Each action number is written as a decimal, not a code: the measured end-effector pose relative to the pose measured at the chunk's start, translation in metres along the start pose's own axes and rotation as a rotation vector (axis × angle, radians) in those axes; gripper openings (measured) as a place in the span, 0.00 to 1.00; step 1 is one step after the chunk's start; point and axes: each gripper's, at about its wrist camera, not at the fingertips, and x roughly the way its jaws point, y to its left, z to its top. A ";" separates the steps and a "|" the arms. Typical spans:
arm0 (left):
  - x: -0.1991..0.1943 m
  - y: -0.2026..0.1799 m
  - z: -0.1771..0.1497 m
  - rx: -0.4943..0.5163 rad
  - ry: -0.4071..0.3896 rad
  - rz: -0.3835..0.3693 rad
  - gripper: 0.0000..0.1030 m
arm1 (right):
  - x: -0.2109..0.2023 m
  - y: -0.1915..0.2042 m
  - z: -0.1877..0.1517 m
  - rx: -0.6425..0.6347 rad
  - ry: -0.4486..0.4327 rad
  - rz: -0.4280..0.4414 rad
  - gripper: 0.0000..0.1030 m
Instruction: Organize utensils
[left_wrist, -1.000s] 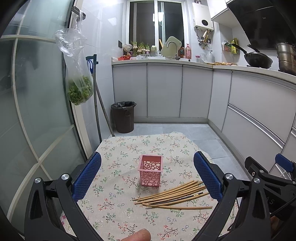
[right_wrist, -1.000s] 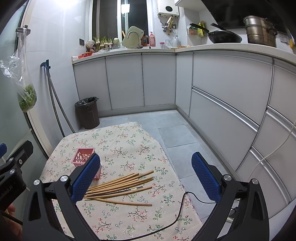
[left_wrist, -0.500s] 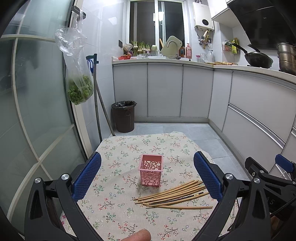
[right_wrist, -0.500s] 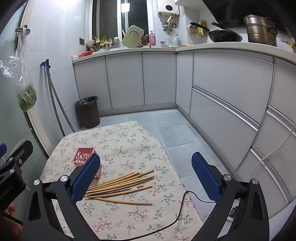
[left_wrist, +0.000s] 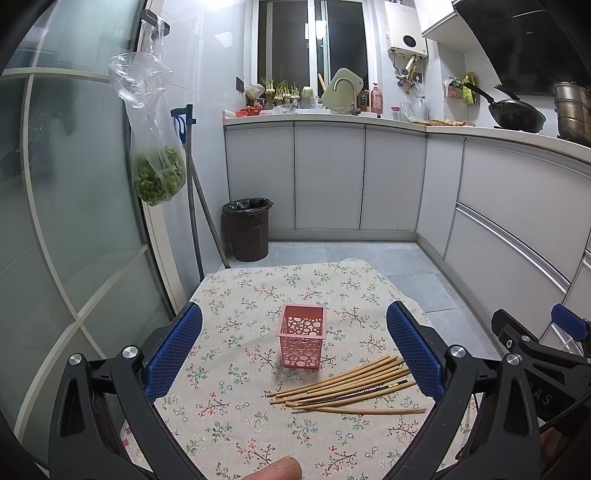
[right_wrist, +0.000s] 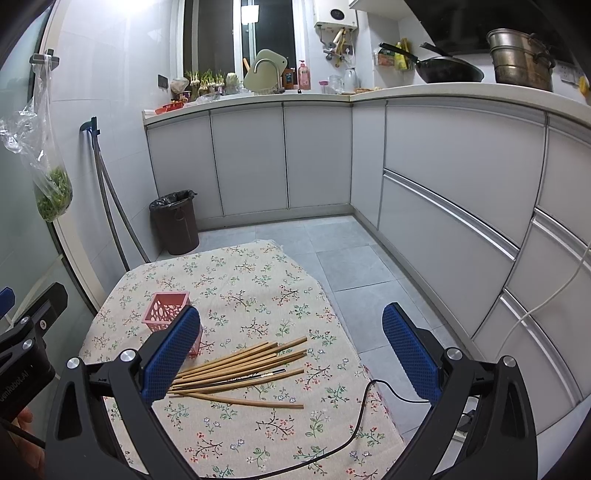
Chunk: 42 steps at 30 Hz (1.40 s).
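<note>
Chopsticks (left_wrist: 343, 386), roughly nine, loose beside one pink basket (left_wrist: 303, 341)

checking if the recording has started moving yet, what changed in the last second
Almost nothing. Both views shift only by a hair; nothing was taken hold of or let go. The left gripper and right gripper stay open above the table. The chopsticks lie in the same loose pile beside the upright pink basket, which holds none of them.
</note>
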 end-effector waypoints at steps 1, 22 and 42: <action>0.000 0.000 0.000 0.000 0.000 0.000 0.93 | 0.000 -0.001 0.001 0.002 0.000 0.001 0.94; 0.184 -0.144 0.010 0.371 0.639 -0.404 0.93 | 0.047 -0.143 -0.005 0.774 0.183 0.264 0.94; 0.325 -0.155 -0.070 0.524 1.004 -0.288 0.37 | 0.122 -0.145 -0.050 0.915 0.590 0.295 0.94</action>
